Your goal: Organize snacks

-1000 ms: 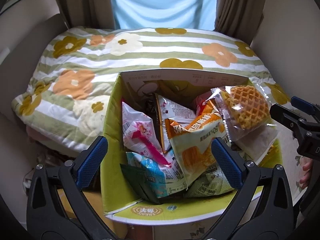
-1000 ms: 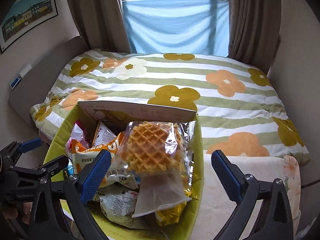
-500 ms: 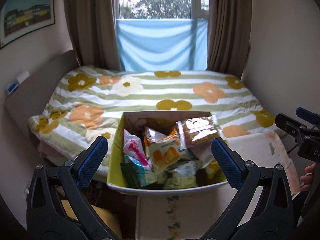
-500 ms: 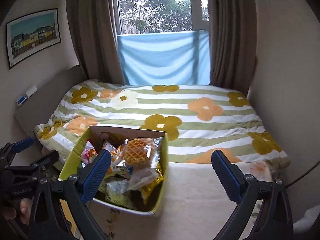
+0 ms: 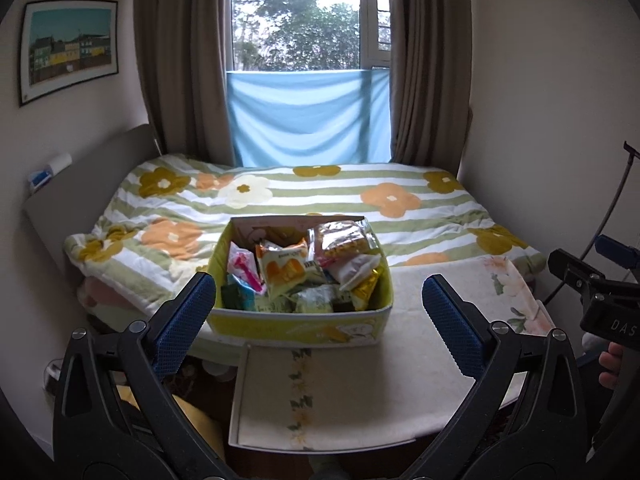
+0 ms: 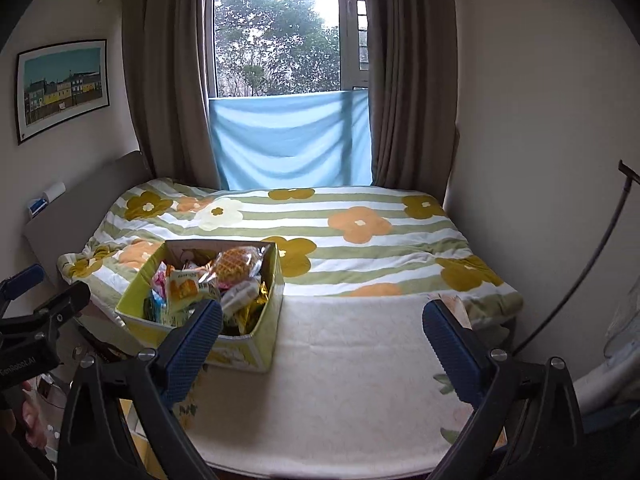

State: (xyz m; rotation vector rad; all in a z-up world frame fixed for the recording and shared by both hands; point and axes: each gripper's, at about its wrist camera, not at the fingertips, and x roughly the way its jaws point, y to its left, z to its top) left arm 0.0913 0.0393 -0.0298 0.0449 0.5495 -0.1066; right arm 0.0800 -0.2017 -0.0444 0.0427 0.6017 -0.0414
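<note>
Yellow-green box (image 5: pixel 298 326) of overlapping snack packets (image 5: pixel 280 272), lower ones hidden.

Both tools are pulled back from the snack box (image 5: pixel 300 326) compared with a second ago. Then the box filled the space between the left gripper (image 5: pixel 318 306) and its fingers; now it sits well ahead of them, small, its whole front wall in view. The waffle packet (image 6: pixel 236 262), earlier right at the right gripper (image 6: pixel 322 330), now lies far ahead, left of its left finger. Window, curtains and wall picture have come into view above.
</note>
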